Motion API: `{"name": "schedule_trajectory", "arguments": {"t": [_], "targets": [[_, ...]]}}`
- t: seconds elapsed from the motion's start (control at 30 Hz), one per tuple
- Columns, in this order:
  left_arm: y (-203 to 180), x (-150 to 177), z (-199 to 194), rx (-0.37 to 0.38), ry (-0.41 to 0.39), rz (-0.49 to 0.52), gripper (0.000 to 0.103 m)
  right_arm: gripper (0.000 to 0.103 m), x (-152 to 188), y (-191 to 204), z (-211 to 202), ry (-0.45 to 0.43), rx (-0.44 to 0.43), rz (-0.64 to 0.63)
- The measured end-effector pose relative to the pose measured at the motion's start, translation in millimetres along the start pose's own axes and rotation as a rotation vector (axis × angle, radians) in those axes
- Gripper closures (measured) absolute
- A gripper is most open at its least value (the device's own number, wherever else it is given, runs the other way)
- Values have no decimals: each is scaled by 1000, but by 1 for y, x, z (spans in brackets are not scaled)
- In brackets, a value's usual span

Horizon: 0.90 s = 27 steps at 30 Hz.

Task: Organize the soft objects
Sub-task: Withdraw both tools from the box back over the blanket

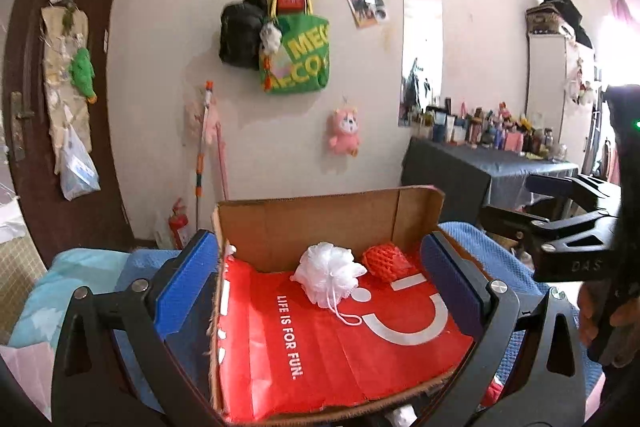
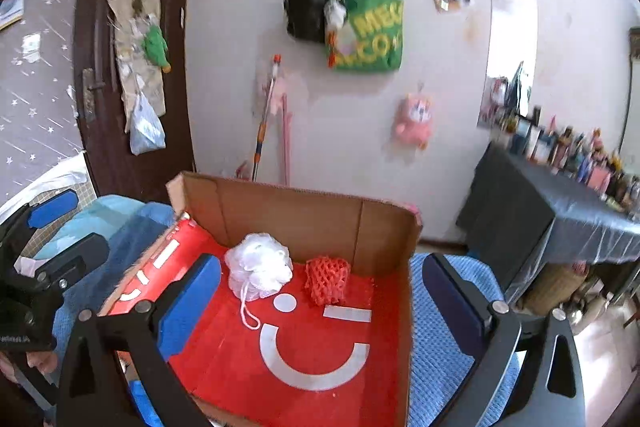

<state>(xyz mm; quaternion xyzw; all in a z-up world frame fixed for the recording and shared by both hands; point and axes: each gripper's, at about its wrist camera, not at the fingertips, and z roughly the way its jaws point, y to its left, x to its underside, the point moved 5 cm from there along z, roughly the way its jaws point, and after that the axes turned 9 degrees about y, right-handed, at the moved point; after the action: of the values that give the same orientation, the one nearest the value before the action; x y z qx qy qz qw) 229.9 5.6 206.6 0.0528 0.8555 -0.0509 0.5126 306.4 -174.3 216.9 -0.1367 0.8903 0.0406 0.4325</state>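
A fluffy white mesh bath pouf (image 1: 330, 273) with a thin looped cord (image 1: 344, 311) and a small red foam net sleeve (image 1: 387, 262) lie side by side, just apart, at the far end of an open brown cardboard box (image 1: 320, 215) with a red printed floor, ahead of both tools and between their spread fingers. Both things look very light, springy and easily crushed; the pouf is probably best pinched across its puffed body, since the cord would likely slip from the pads, while the net sleeve should take a gentle squeeze across its middle. The left gripper (image 1: 320, 291) stands wide open with nothing between its blue pads, and the right gripper (image 2: 320, 301) is equally spread and empty. Under the box, to either side of the tools, lies a blue textured cloth (image 2: 436, 327). Beyond are a pale wall with a green tote bag (image 1: 298, 59) and a pink plush toy (image 1: 345, 131), a dark brown door (image 2: 132, 39) far left, and a dark-draped table (image 1: 500, 167) crowded with bottles far right.
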Motion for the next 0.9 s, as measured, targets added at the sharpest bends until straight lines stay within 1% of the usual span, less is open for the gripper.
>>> {"name": "schedule_trajectory", "arguments": {"t": [0.13, 0.2, 0.37, 0.4, 0.5, 0.67, 0.77, 0.9], "targets": [[-6, 11, -36, -34, -60, 1, 0, 0, 15, 11, -43, -83, 18, -7], [-9, 20, -50, -36, -78, 1, 0, 0, 26, 17, -61, -118, 15, -11], [-12, 46, -72, -49, -72, -9, 0, 0, 57, 31, -92, -168, 45, -15], [-12, 54, -75, -62, -68, -11, 0, 0, 65, 34, -97, -172, 51, -14], [-14, 75, -81, -81, -56, -6, 0, 0, 85, 37, -103, -179, 64, 3], [-17, 109, -82, -66, -9, -14, 0, 0, 121, 41, -103, -157, 67, 40], [-18, 128, -77, -73, 18, -16, 0, 0, 140, 45, -98, -135, 82, 53], [-20, 150, -71, -55, 54, -15, 0, 0, 162, 47, -94, -121, 99, 73]]}}
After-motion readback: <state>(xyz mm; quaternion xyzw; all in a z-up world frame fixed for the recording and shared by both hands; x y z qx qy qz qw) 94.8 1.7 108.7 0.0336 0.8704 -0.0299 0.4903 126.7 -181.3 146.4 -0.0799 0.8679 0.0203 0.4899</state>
